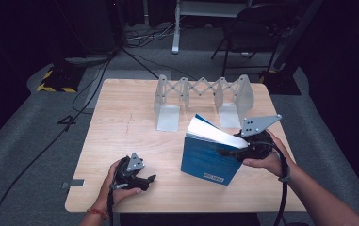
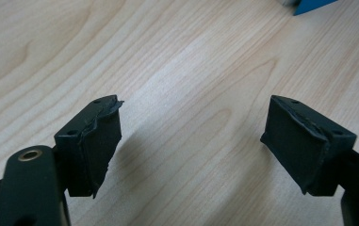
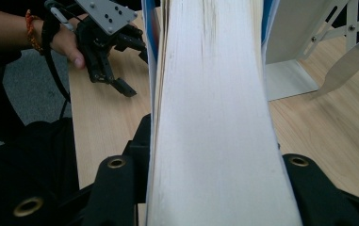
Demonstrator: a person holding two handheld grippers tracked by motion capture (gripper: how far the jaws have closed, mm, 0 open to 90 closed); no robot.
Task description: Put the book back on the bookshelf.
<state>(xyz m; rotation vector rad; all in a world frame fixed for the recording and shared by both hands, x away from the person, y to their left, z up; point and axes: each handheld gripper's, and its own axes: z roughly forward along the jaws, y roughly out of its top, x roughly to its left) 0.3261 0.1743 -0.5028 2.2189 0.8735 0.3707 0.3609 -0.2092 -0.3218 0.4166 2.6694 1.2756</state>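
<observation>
A blue book with white pages stands tilted on the wooden table, spine side down, right of centre. My right gripper is shut on it from the right, and in the right gripper view the page edges run up between the black jaws. My left gripper rests low near the table's front left, open and empty; bare wood lies between its jaws. A blue corner of the book peeks in at the top. The left gripper also shows beyond the book.
A pale expandable book rack with scissor links stands at the back of the table, its plate just past the book. Cables, a chair and stand legs sit on the grey floor beyond.
</observation>
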